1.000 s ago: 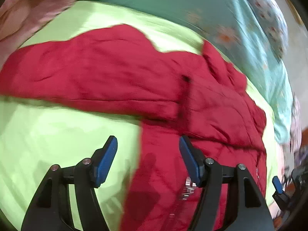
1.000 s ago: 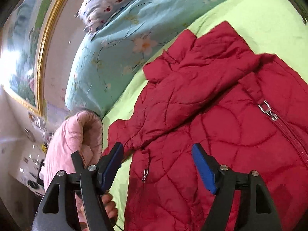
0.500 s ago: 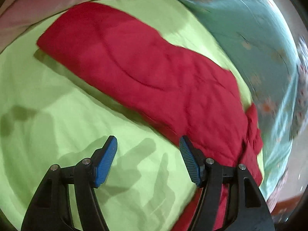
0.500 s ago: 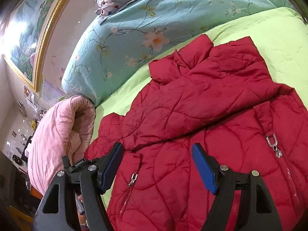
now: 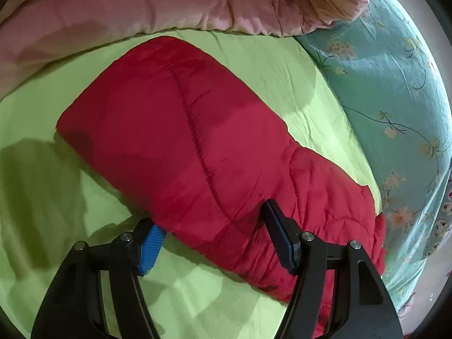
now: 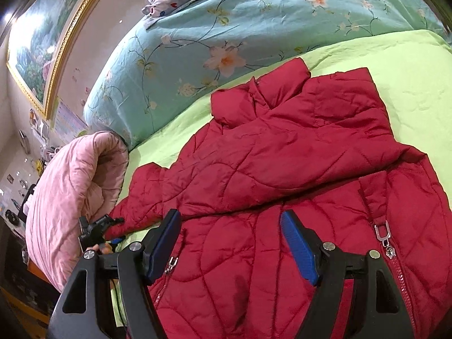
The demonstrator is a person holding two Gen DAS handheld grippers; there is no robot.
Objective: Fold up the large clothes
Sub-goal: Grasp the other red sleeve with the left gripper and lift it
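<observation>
The left gripper (image 5: 213,233) is gaping wide around a sleeve (image 5: 180,130) of the red jacket (image 6: 282,175), possibly touching it, clamping nothing. The right gripper (image 6: 230,243) is hovering open over the jacket's front, empty. The jacket is lying spread on the green bed sheet (image 6: 409,65), near a pink quilt (image 6: 70,186) and floral duvet (image 6: 197,36).

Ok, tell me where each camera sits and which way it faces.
Left wrist: on the left gripper, low over the green sheet, facing a sleeve of the red jacket; both open fingers show.
Right wrist: on the right gripper, above the jacket front, facing the floral quilt; both fingers show, and the other gripper at lower left.
Shared: red jacket, green sheet, floral quilt, pink quilt.
</observation>
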